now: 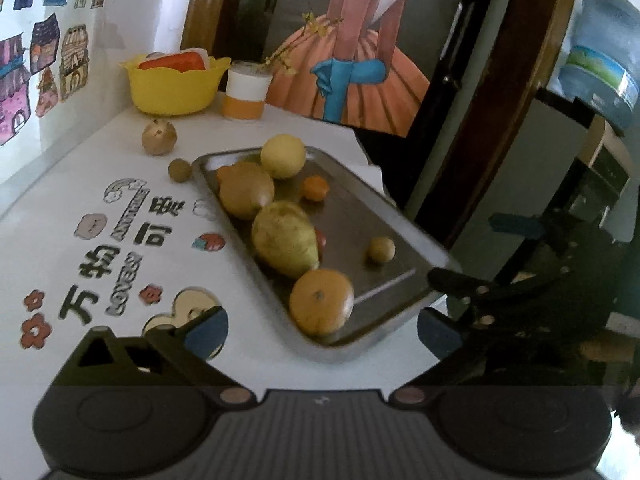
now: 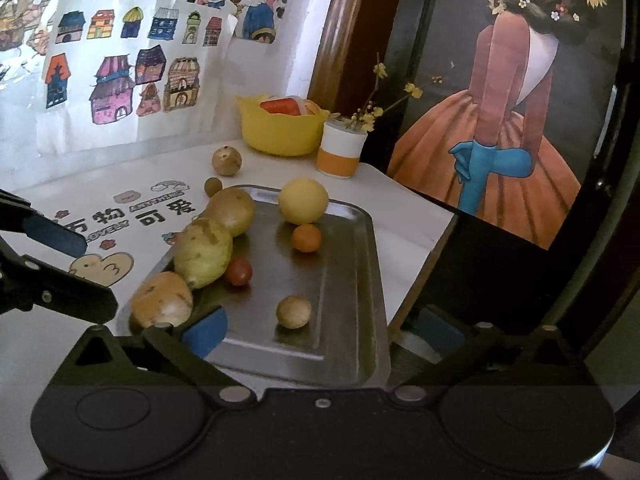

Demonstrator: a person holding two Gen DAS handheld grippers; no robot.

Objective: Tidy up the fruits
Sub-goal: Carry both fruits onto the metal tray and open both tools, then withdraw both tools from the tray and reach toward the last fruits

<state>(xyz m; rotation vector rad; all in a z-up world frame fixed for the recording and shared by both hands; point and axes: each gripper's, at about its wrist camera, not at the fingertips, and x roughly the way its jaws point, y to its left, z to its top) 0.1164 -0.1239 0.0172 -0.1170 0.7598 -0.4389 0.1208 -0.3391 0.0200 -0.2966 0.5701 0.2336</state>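
A steel tray [image 1: 384,216] [image 2: 352,264] on the white table holds a yellow citrus [image 1: 283,156] [image 2: 303,201], a brown fruit [image 1: 246,190] [image 2: 232,211], a pear [image 1: 285,238] [image 2: 203,257], a large orange [image 1: 321,301] [image 2: 162,300], a small orange [image 1: 316,188] [image 2: 306,238], a red fruit [image 2: 238,271] and a longan [image 1: 381,250] [image 2: 293,312]. A brown round fruit [image 1: 159,137] [image 2: 227,161] and another longan [image 1: 179,169] [image 2: 213,186] lie off the tray. My left gripper [image 1: 322,336] is open by the large orange. My right gripper [image 2: 322,330] is open over the tray's near edge, holding nothing.
A yellow bowl [image 1: 176,84] [image 2: 282,130] with an orange-red item and a white-and-orange cup [image 1: 246,90] [image 2: 340,152] with twigs stand at the back. A painted board [image 1: 360,60] leans behind. The table edge drops off right of the tray. A water bottle [image 1: 600,60] stands far right.
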